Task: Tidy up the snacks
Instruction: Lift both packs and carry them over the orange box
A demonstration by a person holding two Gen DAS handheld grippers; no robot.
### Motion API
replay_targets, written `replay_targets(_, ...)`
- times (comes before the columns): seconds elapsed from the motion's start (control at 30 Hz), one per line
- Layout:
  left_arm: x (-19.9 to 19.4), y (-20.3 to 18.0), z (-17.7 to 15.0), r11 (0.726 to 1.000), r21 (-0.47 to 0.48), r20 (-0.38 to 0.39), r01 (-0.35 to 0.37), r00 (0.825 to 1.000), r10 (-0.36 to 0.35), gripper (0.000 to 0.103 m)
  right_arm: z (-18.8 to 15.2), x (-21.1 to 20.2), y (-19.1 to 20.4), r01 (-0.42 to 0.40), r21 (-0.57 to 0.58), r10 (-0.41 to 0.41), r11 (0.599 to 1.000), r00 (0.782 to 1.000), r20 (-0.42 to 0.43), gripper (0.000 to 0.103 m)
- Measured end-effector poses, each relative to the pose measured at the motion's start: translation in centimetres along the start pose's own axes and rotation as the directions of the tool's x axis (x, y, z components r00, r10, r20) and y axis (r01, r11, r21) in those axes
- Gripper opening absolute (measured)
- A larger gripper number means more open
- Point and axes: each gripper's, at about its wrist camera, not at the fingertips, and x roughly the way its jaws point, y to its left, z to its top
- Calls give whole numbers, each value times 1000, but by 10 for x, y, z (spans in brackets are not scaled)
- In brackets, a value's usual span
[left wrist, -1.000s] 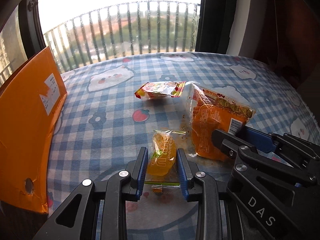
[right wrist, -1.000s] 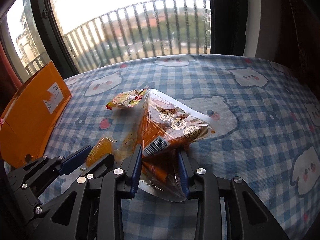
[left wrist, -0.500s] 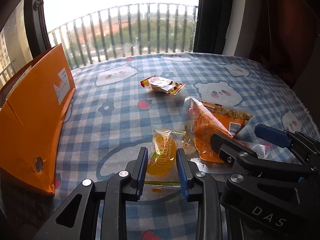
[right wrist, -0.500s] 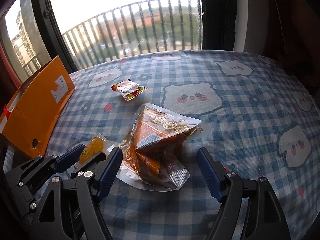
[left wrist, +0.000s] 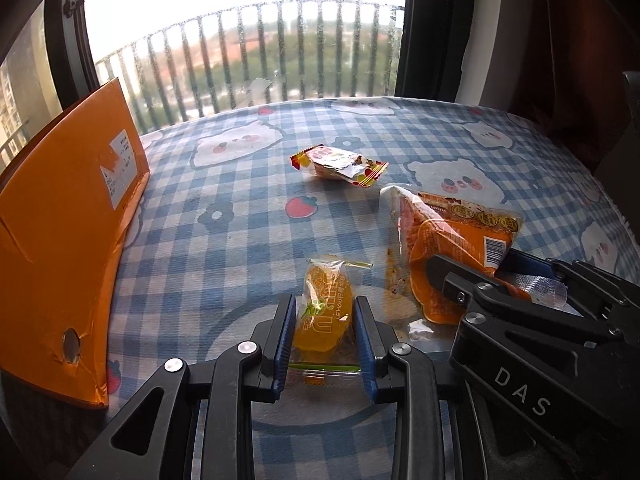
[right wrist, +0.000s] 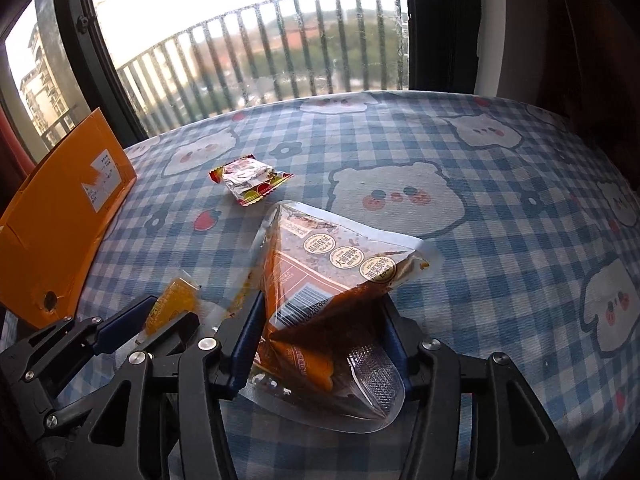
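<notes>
My left gripper (left wrist: 323, 336) is shut on a small orange jelly packet (left wrist: 325, 312), held low over the checked tablecloth (left wrist: 224, 248). My right gripper (right wrist: 320, 340) is closed around the near end of a large triangular orange-brown snack pouch (right wrist: 332, 280); both pads touch its sides. The pouch also shows in the left wrist view (left wrist: 452, 240), and the jelly packet in the right wrist view (right wrist: 172, 304). A small red-and-yellow candy wrapper (left wrist: 340, 164) lies farther back on the cloth; it also shows in the right wrist view (right wrist: 250, 178).
An orange cardboard box (left wrist: 60, 224) with a white label stands at the table's left edge; it also shows in the right wrist view (right wrist: 60, 208). A window with balcony railing (left wrist: 260, 60) lies beyond the far edge. Dark curtains (left wrist: 560, 40) hang at the right.
My right gripper was shut on the pouch, opened wide half a second ago, and has closed on it again. The left gripper keeps the jelly packet; both views have drawn back a little.
</notes>
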Motion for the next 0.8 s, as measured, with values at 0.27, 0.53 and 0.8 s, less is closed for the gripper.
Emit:
replay_targets(0.27,-17,-2,-2,1000,-6,29,2,1000,-2,28,-2,-20,2,-12,-2,12,1000,999,31,50)
replay_targets(0.53,-60,-2,0,1000,-2,104,-2,995,2,28,1,-61,11,-21,-16,23,1000,994,105,49)
replay_targets(0.8,-112,-5,9,1000,24,197,-9,980,4,28,6,-111,22,-31,-21,34,999,979,202,49)
